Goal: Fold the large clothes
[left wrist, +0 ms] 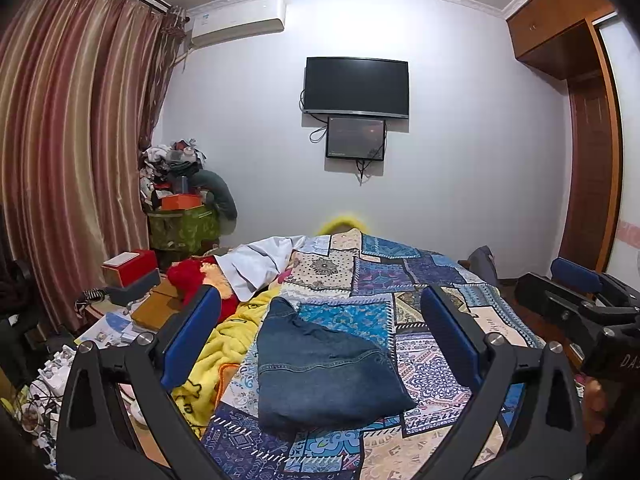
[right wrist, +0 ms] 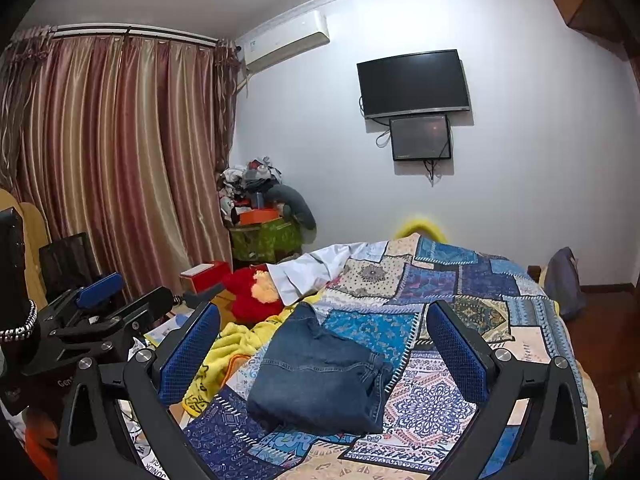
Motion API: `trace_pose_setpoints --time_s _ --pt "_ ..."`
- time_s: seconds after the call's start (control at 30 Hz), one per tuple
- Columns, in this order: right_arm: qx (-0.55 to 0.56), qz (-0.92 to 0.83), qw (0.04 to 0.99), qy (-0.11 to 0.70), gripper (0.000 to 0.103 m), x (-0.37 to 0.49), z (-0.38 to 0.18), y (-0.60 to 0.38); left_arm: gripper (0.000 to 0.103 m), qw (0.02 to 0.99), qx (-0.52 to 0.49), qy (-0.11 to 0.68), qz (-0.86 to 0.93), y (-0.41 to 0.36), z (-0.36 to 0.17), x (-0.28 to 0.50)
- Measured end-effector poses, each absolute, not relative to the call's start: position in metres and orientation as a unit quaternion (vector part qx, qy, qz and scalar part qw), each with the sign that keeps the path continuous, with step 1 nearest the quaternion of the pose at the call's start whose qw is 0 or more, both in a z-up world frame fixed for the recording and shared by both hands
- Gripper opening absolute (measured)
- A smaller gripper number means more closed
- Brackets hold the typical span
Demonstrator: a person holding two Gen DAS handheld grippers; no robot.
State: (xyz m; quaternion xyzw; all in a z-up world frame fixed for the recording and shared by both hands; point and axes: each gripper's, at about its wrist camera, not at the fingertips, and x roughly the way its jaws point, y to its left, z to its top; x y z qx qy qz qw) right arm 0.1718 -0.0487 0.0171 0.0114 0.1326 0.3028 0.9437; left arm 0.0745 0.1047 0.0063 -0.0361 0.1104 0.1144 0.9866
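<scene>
1. Jeans (left wrist: pixel 320 364) of dark blue denim lie folded into a thick, roughly square bundle on the bed, near its close end, resting on a patchwork quilt (left wrist: pixel 404 280); one narrower part juts from the bundle toward the far wall.
2. Handling, as a judgement: denim is heavy and fairly stiff for cloth, so the layers should hold their fold, though they may slide over each other if lifted by one edge; it is neither slippery nor fragile.
3. Best hold, likely: pinch through all layers at the two near corners or along the stitched seam, where the cloth is thickest.
4. Left tool (left wrist: pixel 320 336) hangs above the bundle with its blue-padded fingers wide apart, holding nothing; right tool (right wrist: pixel 324 344) does the same, likewise spread and empty.
5. Beside the quilt, on the left, lie a yellow blanket (left wrist: pixel 216 356), a red plush toy (left wrist: pixel 192 280) and a white cloth (left wrist: pixel 260 264); a television (left wrist: pixel 356 86) hangs on the far wall.
</scene>
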Motion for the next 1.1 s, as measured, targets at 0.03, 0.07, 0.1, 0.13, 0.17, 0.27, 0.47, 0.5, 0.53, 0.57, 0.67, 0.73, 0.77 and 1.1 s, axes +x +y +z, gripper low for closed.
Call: trace_pose_setpoints --time_s 0.03,0.07,0.1,0.13,0.17,0.27,0.47,0.5,0.53,0.57,0.67,0.73,0.77,1.1 --pt "0.012 0.303 0.944 0.133 0.103 0.172 0.017 -0.049 0.101 0.987 -0.036 0.111 0.112 0.104 0.006 0.075" --pt "0.013 0.303 0.944 0.133 0.103 0.171 0.017 -0.05 0.101 0.987 -0.037 0.111 0.109 0.104 0.006 0.074" --pt "0.014 0.302 0.944 0.133 0.103 0.171 0.017 -0.05 0.101 0.987 -0.037 0.112 0.106 0.103 0.007 0.075" --pt "0.015 0.302 0.944 0.133 0.103 0.171 0.017 -0.05 0.101 0.987 -0.037 0.112 0.105 0.102 0.007 0.075" --pt "0.015 0.301 0.944 0.133 0.103 0.171 0.017 -0.05 0.101 0.987 -0.037 0.112 0.105 0.102 0.007 0.075" --pt "0.016 0.301 0.944 0.133 0.103 0.17 0.017 -0.051 0.101 0.988 -0.04 0.114 0.099 0.1 0.008 0.076" --pt "0.02 0.297 0.946 0.128 0.103 0.169 0.019 -0.053 0.101 0.988 -0.043 0.112 0.093 0.098 0.01 0.074" --pt "0.021 0.296 0.946 0.128 0.103 0.169 0.019 -0.053 0.101 0.989 -0.043 0.111 0.092 0.098 0.011 0.073" --pt "0.022 0.296 0.946 0.129 0.103 0.169 0.019 -0.053 0.101 0.989 -0.042 0.111 0.092 0.098 0.011 0.073" --pt "0.023 0.295 0.946 0.129 0.103 0.17 0.019 -0.053 0.101 0.989 -0.041 0.111 0.092 0.097 0.011 0.074" --pt "0.027 0.294 0.947 0.13 0.103 0.169 0.019 -0.053 0.101 0.989 -0.039 0.11 0.089 0.096 0.011 0.071" --pt "0.029 0.294 0.947 0.13 0.103 0.169 0.019 -0.054 0.101 0.989 -0.037 0.109 0.088 0.095 0.011 0.071" --pt "0.028 0.293 0.947 0.13 0.103 0.169 0.02 -0.054 0.101 0.989 -0.036 0.109 0.088 0.094 0.011 0.071" --pt "0.033 0.292 0.946 0.134 0.103 0.169 0.019 -0.055 0.101 0.99 -0.033 0.108 0.088 0.091 0.011 0.07"
